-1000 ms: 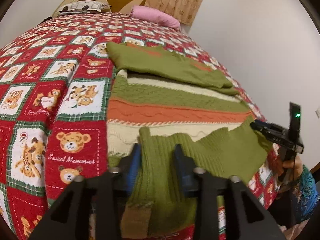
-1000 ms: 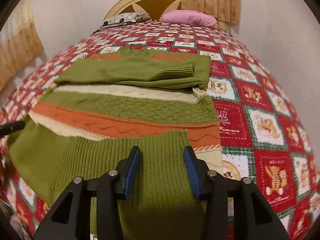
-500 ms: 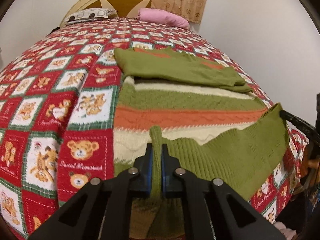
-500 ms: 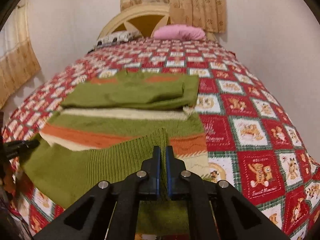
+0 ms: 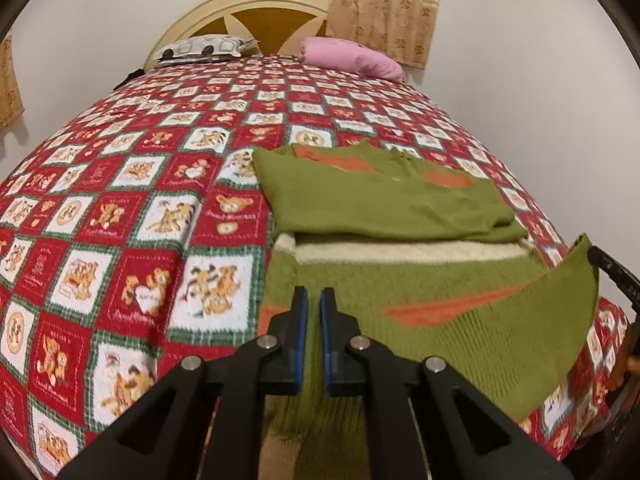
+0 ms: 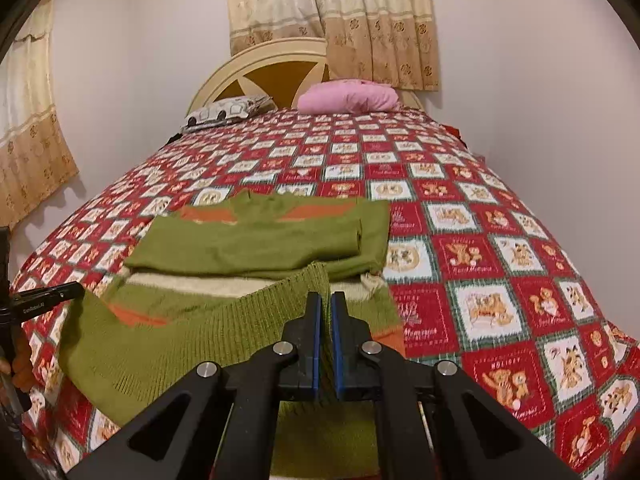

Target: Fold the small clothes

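Observation:
A small knitted sweater (image 5: 392, 208) in green, cream and orange stripes lies on the bed, its sleeves folded across the chest. Its ribbed green hem (image 5: 520, 344) is lifted off the bedspread and hangs stretched between both grippers. My left gripper (image 5: 313, 300) is shut on the hem's left corner, the fabric pinched between its blue pads. In the right wrist view the same sweater (image 6: 260, 240) lies ahead, and my right gripper (image 6: 325, 304) is shut on the hem's right corner (image 6: 308, 280). The other gripper shows at each frame's edge.
The bed carries a red, white and green teddy-bear bedspread (image 5: 120, 216) (image 6: 500, 264). A pink pillow (image 5: 352, 58) and a patterned pillow (image 5: 204, 46) lie by the cream headboard (image 6: 272, 64). A white wall runs along the right side; curtains (image 6: 332, 12) hang behind.
Both grippers shut on the sweater's hem corners, then rose and carried the hem up off the bed and forward over the striped body.

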Demonstrator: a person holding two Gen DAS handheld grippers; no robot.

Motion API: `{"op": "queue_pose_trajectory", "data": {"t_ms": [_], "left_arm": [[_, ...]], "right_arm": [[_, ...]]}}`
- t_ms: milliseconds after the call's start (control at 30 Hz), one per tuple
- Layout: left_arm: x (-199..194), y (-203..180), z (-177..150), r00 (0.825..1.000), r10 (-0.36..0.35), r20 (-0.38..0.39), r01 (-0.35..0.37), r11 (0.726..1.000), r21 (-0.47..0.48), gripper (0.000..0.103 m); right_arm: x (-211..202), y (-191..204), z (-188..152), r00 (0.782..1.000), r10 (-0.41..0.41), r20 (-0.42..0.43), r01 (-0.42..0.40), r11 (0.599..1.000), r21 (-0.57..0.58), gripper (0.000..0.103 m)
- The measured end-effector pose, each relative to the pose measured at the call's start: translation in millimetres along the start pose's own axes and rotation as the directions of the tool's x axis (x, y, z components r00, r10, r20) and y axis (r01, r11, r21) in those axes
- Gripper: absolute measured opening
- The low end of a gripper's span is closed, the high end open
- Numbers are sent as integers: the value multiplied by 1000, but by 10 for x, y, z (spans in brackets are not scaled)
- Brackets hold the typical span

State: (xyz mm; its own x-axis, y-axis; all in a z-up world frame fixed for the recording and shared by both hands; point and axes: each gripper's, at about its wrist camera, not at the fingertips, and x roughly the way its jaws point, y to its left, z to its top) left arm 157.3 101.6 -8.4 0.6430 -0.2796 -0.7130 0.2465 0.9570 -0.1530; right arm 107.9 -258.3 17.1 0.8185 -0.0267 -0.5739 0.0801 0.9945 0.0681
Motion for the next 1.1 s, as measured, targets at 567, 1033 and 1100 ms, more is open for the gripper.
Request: {"op": "queue_pose_trajectory", "data": {"t_ms": [567, 1033, 1100], "left_arm": [[59, 127, -173, 981, -158, -110, 165, 985, 56, 61], [249, -142, -455, 981, -131, -143, 149, 981, 121, 63], [267, -163, -475, 985, -111, -133, 128, 983, 128, 59]], "right_arm": [[208, -75, -184, 989, 80, -125, -82, 997, -7, 5], [411, 0, -477, 979, -2, -206, -35, 984, -177, 64], [565, 10, -460, 975, 9, -223, -47, 985, -166, 64]]}}
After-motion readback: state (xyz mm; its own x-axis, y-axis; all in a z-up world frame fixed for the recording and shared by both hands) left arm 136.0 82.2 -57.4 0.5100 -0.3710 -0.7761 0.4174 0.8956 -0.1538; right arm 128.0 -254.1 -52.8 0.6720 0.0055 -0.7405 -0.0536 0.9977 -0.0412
